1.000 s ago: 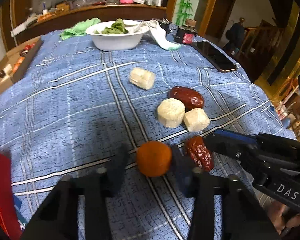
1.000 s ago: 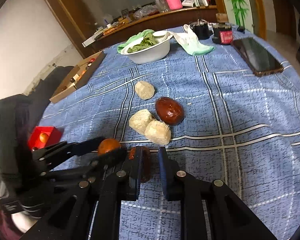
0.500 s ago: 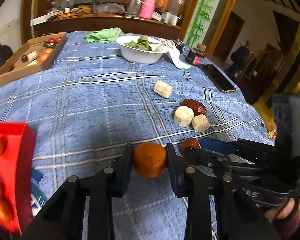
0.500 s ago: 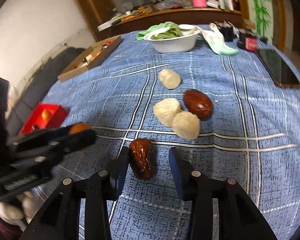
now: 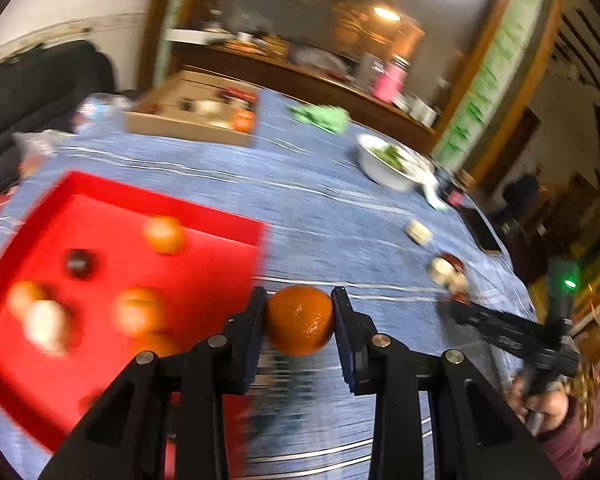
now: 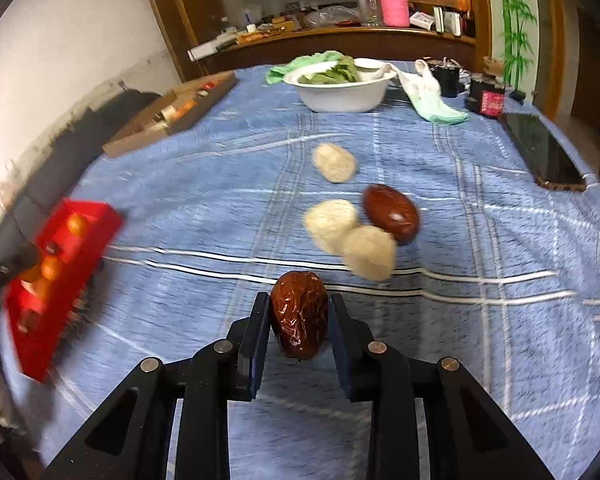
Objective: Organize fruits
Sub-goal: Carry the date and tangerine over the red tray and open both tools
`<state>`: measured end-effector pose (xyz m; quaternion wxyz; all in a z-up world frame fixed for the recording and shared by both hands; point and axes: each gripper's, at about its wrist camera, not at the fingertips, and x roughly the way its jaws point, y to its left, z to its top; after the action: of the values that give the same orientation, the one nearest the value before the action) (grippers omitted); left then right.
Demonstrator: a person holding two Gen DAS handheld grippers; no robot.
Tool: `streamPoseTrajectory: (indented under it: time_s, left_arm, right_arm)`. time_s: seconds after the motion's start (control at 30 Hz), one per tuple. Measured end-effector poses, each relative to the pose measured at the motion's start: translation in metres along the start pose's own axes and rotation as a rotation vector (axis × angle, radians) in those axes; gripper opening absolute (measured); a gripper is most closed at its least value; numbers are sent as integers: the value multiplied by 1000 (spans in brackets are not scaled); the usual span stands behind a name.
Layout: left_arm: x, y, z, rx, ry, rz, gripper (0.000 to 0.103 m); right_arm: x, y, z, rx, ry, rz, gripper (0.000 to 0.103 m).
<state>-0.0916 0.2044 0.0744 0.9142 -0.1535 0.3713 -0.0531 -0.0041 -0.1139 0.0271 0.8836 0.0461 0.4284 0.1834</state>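
Left hand-held gripper (image 5: 300, 322) clamps the orange (image 5: 300, 319) beside the red tray (image 5: 204, 216).

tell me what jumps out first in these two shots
An orange clamped in the left gripper beside a bright red tray that already holds fruit. In the right wrist view, a wrinkled red date sits in the right gripper above the blue plaid tablecloth.

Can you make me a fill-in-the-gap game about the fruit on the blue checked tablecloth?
1. The left gripper is shut on a round ____ tangerine.
2. The right gripper is shut on a wrinkled dark brown ____.
3. The shallow plastic tray holding fruit is ____.
4. The leafy greens sit in a ____ bowl.

Missing words: orange; date; red; white
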Motion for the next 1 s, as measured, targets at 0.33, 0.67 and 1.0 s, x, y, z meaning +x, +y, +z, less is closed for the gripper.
streamPoseTrajectory:
  time_s: [0.33, 0.67, 1.0]
  left_arm:
    - [-3, 89, 18, -132, 29, 122, 31]
    - [17, 118, 20, -162, 82, 128, 32]
    - [11, 130, 17, -225, 73, 56, 50]
  right_arm:
    - [-16, 138, 26, -166, 12, 213, 31]
    - [50, 259, 27, -369, 90, 214, 32]
    - [90, 276, 26, -379, 141, 189, 32]
